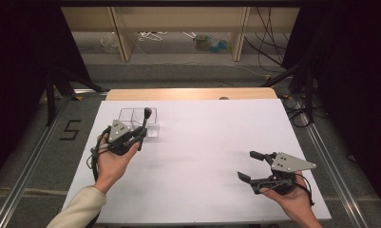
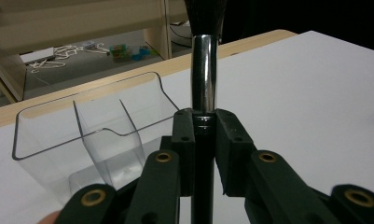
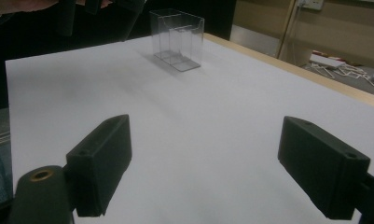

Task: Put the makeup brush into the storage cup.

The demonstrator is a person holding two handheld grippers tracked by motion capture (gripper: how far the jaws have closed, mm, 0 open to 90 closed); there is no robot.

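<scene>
Left gripper (image 2: 204, 122) is clamped tight on a slim makeup brush with a shiny chrome ferrule and dark bristle head (image 2: 204, 70), holding it upright just beside the clear plastic organiser box with inner dividers (image 2: 96, 126), on its near right side. Right gripper (image 1: 250, 166) rests well away from that box, low over the white table (image 1: 202, 142), jaws spread wide with nothing between them

A lab-like recording booth: black curtains (image 1: 17, 57), metal floor rails (image 1: 31, 156), loose cables (image 1: 269, 38), white-covered table (image 1: 202, 156).
</scene>
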